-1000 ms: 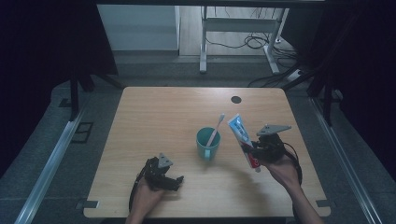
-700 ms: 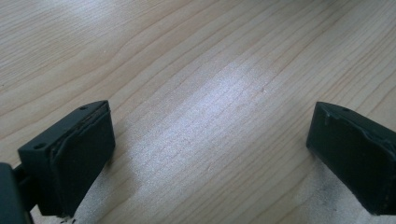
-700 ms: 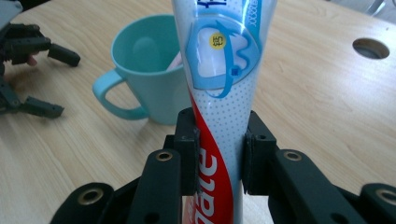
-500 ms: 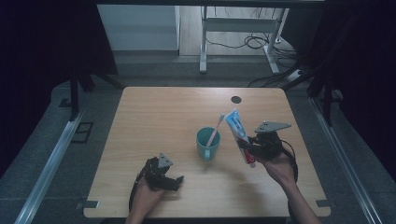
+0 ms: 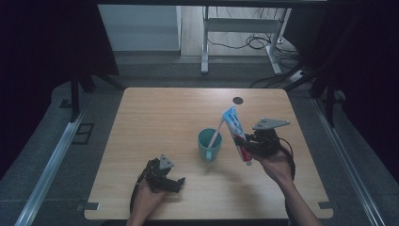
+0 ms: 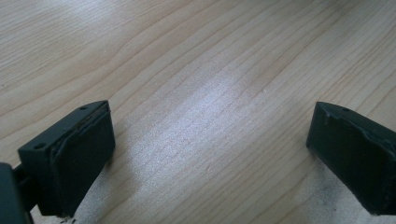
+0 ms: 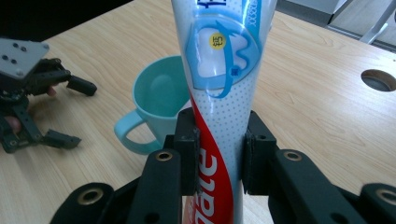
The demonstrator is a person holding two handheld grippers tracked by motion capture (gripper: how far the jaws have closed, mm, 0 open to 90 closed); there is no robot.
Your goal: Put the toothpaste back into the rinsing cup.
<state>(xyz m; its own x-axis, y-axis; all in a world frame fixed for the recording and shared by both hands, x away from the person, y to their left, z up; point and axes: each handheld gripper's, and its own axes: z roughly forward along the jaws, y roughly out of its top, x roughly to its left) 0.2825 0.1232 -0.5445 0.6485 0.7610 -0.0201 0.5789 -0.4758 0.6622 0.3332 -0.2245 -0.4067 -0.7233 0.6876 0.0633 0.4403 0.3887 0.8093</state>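
1. While the right gripper [image 5: 251,147] is held above the bench [image 5: 160,113], its jaws are clamped on a toothpaste tube [image 5: 236,133], one pad on each side of the tube's lower, red-printed part.
2. Seen in the right gripper view, the toothpaste tube [image 7: 223,88] rises straight up from between the two black jaws, its blue and white upper part well past the pads.
3. From the high view the tube tilts up and away from the person, its flat end near the rim of a teal cup [image 5: 209,144] that stands just left of it on the bench.
4. A toothbrush [image 5: 215,136] leans in the cup, its head close to the tube's top end.
5. Near the bench's front edge, well apart from the cup and tube, the left gripper [image 5: 170,181] rests low; in its own view the jaws stand wide with bare wood [image 6: 210,93] between them.
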